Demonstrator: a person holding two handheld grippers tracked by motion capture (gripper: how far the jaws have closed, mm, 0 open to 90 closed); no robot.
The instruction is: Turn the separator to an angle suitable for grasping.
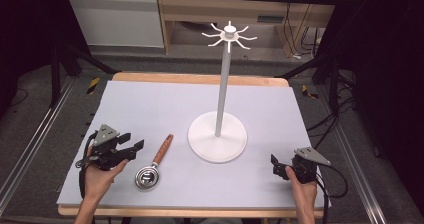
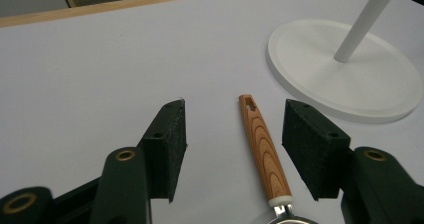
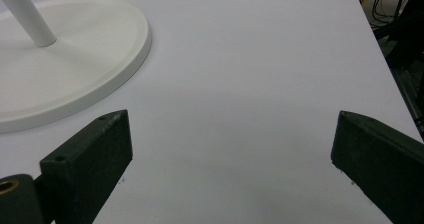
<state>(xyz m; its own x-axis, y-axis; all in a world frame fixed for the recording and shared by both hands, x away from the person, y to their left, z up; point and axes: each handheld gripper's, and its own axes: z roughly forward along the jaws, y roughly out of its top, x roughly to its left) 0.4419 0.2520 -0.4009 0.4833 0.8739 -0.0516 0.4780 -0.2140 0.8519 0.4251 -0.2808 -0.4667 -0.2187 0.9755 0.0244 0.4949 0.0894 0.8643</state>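
A small metal strainer [image 1: 147,177] with a wooden handle [image 1: 163,149] lies flat on the grey mat, left of the white hook stand [image 1: 217,136]. My left gripper [image 1: 134,141] hovers just left of the handle, held in a hand. In the left gripper view its jaws stand apart on either side of the wooden handle [image 2: 262,146], and neither pad touches it; the left gripper [image 2: 235,114] is open. At the mat's front right, my right gripper [image 1: 276,166] rests in the other hand, and the right gripper view shows the right gripper [image 3: 230,129] wide open over bare mat.
The stand's thin pole [image 1: 222,91] rises from a round base to a ring of hooks [image 1: 229,32]. The base's rim [image 3: 125,64] lies to the left ahead of my right gripper. The grey mat [image 1: 150,109] covers a wooden table; metal rails and cables run along both sides.
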